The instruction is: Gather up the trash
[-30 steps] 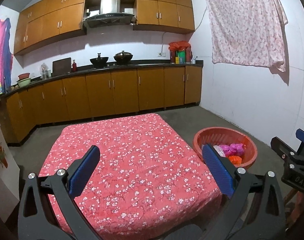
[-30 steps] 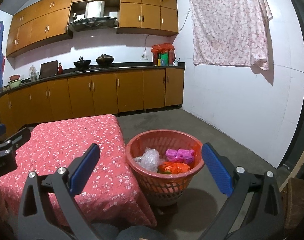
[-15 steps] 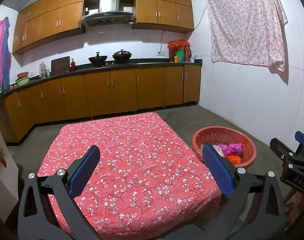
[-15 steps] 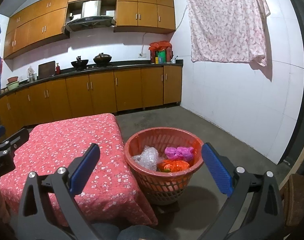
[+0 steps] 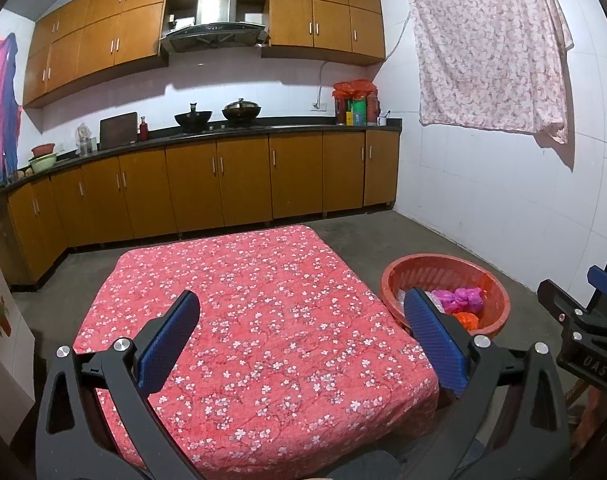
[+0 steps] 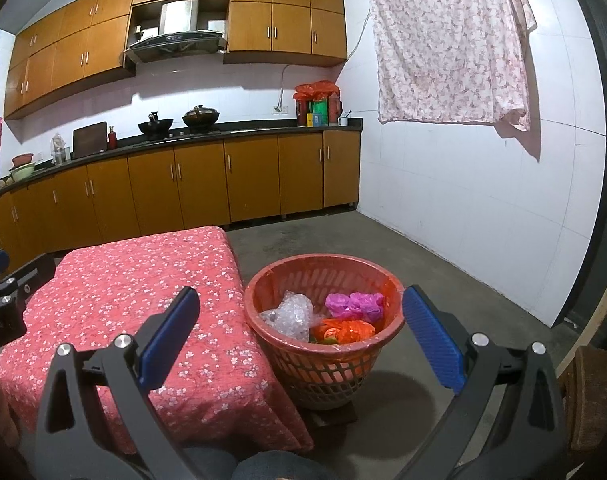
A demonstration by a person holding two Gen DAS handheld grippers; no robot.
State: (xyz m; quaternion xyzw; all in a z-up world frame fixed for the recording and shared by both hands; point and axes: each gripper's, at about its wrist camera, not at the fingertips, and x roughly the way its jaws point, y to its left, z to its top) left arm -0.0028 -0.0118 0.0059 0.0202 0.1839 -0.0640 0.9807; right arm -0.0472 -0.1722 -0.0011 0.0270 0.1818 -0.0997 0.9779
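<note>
The trash you are collecting sits in the round orange-red plastic basket with latticed sides [image 6: 323,364], which stands on the grey concrete floor [image 6: 443,264] just beside the right-hand edge of the low table draped in a red cloth printed with small white blossoms [image 5: 259,320]. Inside the basket lie three bundles: a crumpled clear plastic bag [image 6: 289,316] on the left, a bunched magenta plastic bag [image 6: 355,305] toward the back right, and a crumpled orange plastic bag [image 6: 345,330] at the front. The clear bag and the orange one touch.

Your right gripper [image 6: 299,330] hangs above and in front of the basket, its blue-padded fingers [image 6: 169,334] spread wide, with nothing between them. The basket shows in the gap between its fingers. Your left gripper [image 5: 301,336] is over the near part of the cloth-covered table, likewise released, fingers far apart and empty. From the left wrist view, its right finger hides part of the basket's near rim, and the body of your right gripper shows at the far right edge.

Beyond the table runs a row of brown wooden base cabinets [image 5: 223,184] under a dark countertop [image 5: 263,124], with two black woks [image 5: 219,114] on the stove and matching wall cabinets [image 5: 315,12] around a steel range hood [image 5: 215,28]. A pale pink floral sheet [image 5: 491,48] hangs on the white tiled wall [image 5: 503,200] to the right.
</note>
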